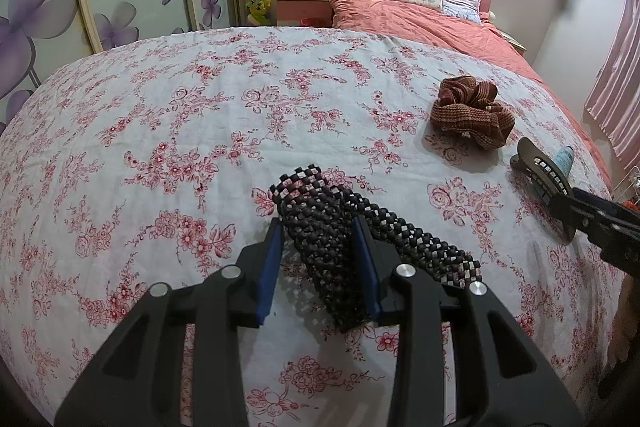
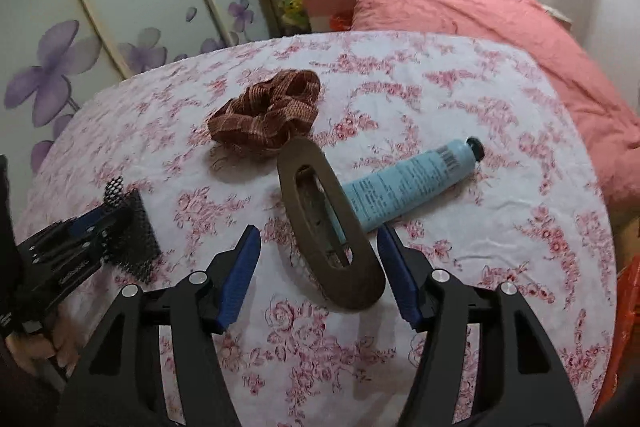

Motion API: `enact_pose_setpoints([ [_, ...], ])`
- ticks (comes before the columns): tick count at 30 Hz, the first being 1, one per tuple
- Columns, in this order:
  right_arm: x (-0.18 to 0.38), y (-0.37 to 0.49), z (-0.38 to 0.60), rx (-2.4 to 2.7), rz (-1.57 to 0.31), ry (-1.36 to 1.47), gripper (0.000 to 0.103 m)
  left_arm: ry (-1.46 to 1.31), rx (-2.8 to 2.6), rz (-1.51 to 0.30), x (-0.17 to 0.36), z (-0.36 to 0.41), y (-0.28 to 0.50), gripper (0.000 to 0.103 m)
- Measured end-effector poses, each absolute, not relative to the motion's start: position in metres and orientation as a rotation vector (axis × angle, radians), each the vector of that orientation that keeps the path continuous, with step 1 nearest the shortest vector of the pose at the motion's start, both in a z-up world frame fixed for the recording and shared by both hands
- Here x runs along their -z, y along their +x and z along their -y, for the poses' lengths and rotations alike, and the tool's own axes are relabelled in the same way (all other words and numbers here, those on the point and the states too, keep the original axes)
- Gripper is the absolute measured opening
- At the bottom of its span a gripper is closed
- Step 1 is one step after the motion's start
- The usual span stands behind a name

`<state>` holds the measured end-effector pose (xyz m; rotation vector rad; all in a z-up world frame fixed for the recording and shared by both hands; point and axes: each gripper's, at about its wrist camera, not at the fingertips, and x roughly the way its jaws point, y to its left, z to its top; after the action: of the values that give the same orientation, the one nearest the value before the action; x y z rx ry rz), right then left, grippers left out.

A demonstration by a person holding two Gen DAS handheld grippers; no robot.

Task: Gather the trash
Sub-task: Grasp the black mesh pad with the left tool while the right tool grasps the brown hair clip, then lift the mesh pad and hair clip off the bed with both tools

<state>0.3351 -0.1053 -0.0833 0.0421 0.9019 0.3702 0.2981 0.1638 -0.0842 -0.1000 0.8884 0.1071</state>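
Bedroom, floral sheet (image 2: 460,115) as work surface. Right gripper (image 2: 318,267): jaws apart, straddling brown oval clip (image 2: 352,267), not pinching. Blue tube (image 2: 404,183) touches clip; closing may nudge it. Left gripper (image 1: 318,267) clamped on black mesh roll (image 1: 332,227); slip risk

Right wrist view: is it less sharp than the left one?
Yes: in the right wrist view the scrunchie and floral cloth look smeared by motion; in the left wrist view the black mesh bag is crisp; both bend straight lines, fisheye style.
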Motion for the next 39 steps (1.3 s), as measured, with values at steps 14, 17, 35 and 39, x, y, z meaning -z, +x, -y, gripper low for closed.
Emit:
enact_pose_setpoints([
  [14,0.087,0.341,0.078,-0.27,-0.818,-0.095,0.042,-0.1,-0.107,-0.888,0.084,-0.164,0.298,0.036],
  [17,0.084,0.334,0.086,-0.239,-0.819,-0.085,0.032,-0.1,-0.107,-0.888,0.084,-0.164,0.298,0.036],
  [35,0.092,0.275,0.145,-0.108,-0.85,0.07,0.031,-0.1,-0.108,-0.888,0.084,-0.164,0.298,0.037],
  [39,0.096,0.281,0.142,-0.086,-0.868,0.07,0.031,-0.099,-0.108,-0.888,0.084,-0.164,0.298,0.037],
])
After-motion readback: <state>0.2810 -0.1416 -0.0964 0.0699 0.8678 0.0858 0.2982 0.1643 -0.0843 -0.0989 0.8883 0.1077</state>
